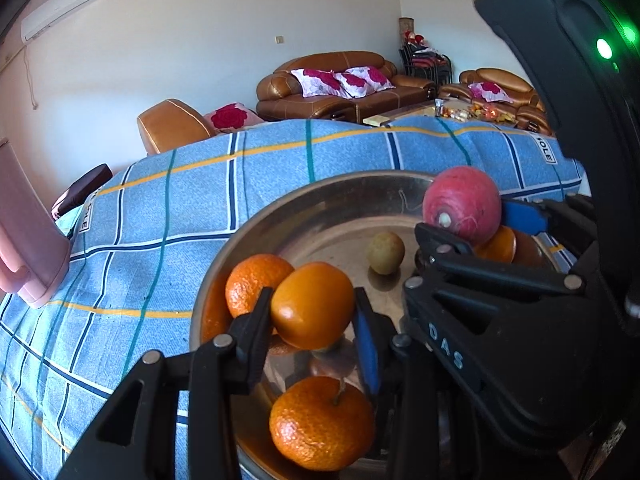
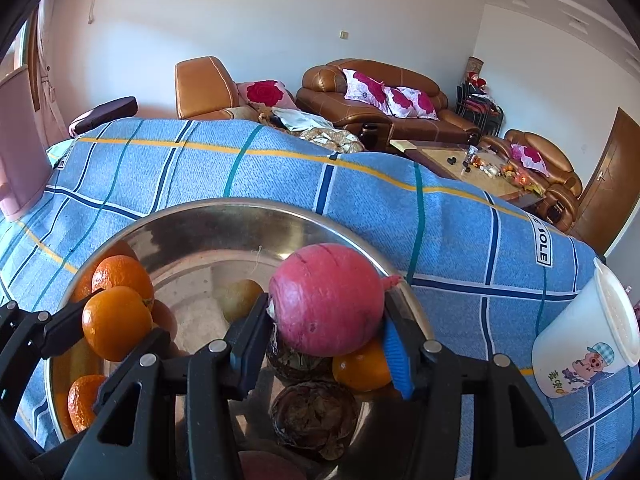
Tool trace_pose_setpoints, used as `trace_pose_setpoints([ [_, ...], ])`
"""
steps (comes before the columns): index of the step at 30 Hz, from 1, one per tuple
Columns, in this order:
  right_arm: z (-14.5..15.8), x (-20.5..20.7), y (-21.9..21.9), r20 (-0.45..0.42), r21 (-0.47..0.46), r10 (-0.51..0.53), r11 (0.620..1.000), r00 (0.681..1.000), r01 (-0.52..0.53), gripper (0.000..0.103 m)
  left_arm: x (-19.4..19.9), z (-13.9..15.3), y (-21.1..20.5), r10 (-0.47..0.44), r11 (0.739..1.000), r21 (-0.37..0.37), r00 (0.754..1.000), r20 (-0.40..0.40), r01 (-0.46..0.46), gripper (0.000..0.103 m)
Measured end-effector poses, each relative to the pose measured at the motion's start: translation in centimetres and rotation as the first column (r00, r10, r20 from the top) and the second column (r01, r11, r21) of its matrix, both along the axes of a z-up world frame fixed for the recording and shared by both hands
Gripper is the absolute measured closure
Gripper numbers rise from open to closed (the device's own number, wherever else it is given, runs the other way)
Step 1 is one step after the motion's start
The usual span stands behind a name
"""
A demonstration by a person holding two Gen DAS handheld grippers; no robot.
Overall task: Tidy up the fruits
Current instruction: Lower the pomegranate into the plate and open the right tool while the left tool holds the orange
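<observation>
Two grippers work over one steel bowl (image 2: 224,220) that sits on a blue checked cloth (image 1: 168,208). Left gripper (image 1: 312,312): its fingers bracket a smooth orange (image 1: 312,306), with the right blue pad appearing slightly clear of the skin, so whether it is truly clenched cannot be told. Right gripper (image 2: 326,320): clenched on a round pink-red fruit (image 2: 326,300), held just above the bowl's contents. Lying in the bowl are a rough-skinned orange (image 1: 322,424) nearest the left gripper, another orange (image 1: 256,280) behind the smooth one, a small yellow-green fruit (image 1: 386,252) near the middle, and two brown, flaky-skinned fruits (image 2: 314,416) beneath the red one. A white cup (image 2: 588,332) lies tilted on the cloth, well apart to the right. Likely hazards: round, glossy skins may slip from flat pads; the two grippers, close together, may knock each other; a dropped fruit could roll off the sloping cloth.
</observation>
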State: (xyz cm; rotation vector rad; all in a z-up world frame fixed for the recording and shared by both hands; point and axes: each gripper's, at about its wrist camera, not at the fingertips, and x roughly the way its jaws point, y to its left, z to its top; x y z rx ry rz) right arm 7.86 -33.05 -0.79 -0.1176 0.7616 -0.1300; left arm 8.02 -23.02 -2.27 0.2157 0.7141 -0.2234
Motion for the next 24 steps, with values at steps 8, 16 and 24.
trace_pose_setpoints([
  [8, -0.1, -0.5, 0.2, 0.018, 0.012, -0.001, 1.0, 1.0, 0.001, 0.049, -0.1, 0.0, 0.0, -0.013, 1.0, -0.008, 1.0, -0.002, 0.013, 0.064],
  [16, 1.1, -2.2, -0.8, 0.102, 0.047, -0.041, 0.998, 0.994, 0.037, 0.028, 0.2, 0.1, 0.4, -0.035, 0.998, -0.045, 0.999, -0.012, 0.034, 0.064],
  [24, 2.0, -3.8, -2.9, 0.175, 0.158, -0.113, 0.984, 0.978, 0.085, 0.027, 0.1, 0.1, 0.5, -0.039, 0.997, -0.066, 0.999, -0.017, 0.038, 0.064],
])
